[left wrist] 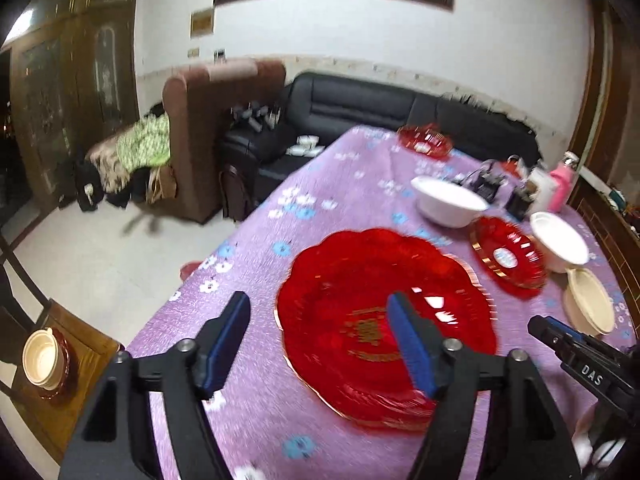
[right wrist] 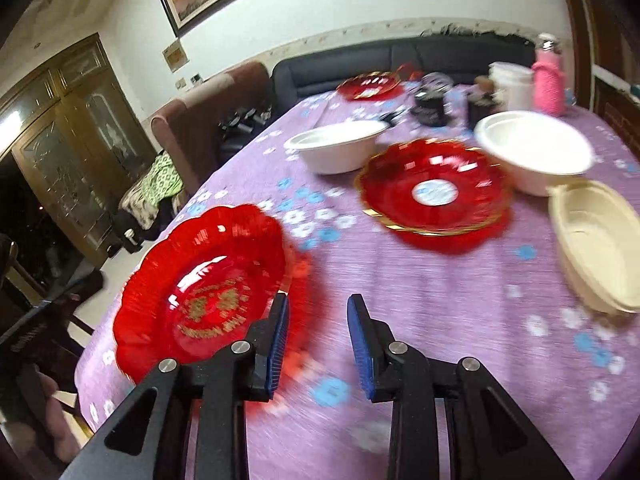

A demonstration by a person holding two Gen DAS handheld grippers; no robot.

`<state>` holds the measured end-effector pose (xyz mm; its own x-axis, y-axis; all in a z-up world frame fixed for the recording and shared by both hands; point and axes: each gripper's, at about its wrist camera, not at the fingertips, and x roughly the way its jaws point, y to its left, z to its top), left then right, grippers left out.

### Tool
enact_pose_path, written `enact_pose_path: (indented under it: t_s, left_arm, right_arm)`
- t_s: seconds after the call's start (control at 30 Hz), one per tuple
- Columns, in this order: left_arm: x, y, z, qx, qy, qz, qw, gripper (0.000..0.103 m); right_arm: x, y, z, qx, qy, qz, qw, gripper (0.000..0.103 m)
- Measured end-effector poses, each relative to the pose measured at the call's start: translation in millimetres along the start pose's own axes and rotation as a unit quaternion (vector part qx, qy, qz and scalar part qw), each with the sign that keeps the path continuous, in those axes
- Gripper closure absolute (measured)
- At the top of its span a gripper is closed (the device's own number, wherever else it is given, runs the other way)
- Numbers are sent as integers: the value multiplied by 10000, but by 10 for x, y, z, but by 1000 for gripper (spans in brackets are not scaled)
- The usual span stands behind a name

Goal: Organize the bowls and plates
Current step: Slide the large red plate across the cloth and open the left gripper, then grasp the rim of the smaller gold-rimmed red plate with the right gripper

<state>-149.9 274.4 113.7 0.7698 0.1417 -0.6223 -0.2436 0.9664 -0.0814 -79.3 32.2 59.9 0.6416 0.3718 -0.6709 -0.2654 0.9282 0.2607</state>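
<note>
Nearest in the left wrist view: left gripper [left wrist: 320, 344], blue-padded fingers spread wide and empty, hanging above the near-left rim of a big red plate [left wrist: 380, 320] that lies flat on the purple tablecloth [left wrist: 256, 420]. Right gripper [right wrist: 318, 344] likewise parted, nothing between the pads, hovering over bare cloth just beside that same big red plate [right wrist: 200, 292]; touching or not, cannot tell through the blur.

Further on, toward the right: cream bowl [right wrist: 600, 240], tilted on its side. Beyond it, a smaller red plate [right wrist: 434, 192] with a white round centre, between two upright white bowls, left one [right wrist: 336, 148] and right one [right wrist: 536, 152].

At the far end: another red dish [right wrist: 370, 84], dark jars, and a pink bottle [right wrist: 548, 80].

Off the table, left: stacked bowls [left wrist: 42, 356] on a wooden seat.
</note>
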Motion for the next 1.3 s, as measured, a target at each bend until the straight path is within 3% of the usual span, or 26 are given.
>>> enact_pose_path:
  t_s: [0.1,0.4,0.7,0.8,0.9,1.0,1.1,1.3]
  left_arm:
    - [-234,-174,-33,155,-141,-159,9997,29]
    - [-545,-544,-68,376,26,-745,9965,27]
    - [-610,-551,92,337,72,-1000,9944,25]
    - [-523,-461,160,122,162,-1100,9937,24]
    - [-413,-401,130,-29,236,-1107,9936,24]
    - [-278,-387,73,-67,422,-1161,9923,24]
    - [-153,-367,31,-54,537,-1166,9917,24]
    - [5,-315,50,-81,579,-1161,9915,24]
  right_arm:
    - [-262,-231,-26,75,-183,-147,9997,70]
    - [-897,-809,-15,568,-707,-412,9950,65]
    - [-1017,-943,230,662,-857,-390,9933,64]
    - [-902,-977,350,821,-693,-119,9941,61]
    - [-559,-1019,383,1233,-243,359,9914,61]
    - [-160,-1065,355,1684,149,548,9841,61]
    - [236,-1140,318,2163,379,457,9745,61]
    - [605,-1174,436,2517,350,-93,9671,61]
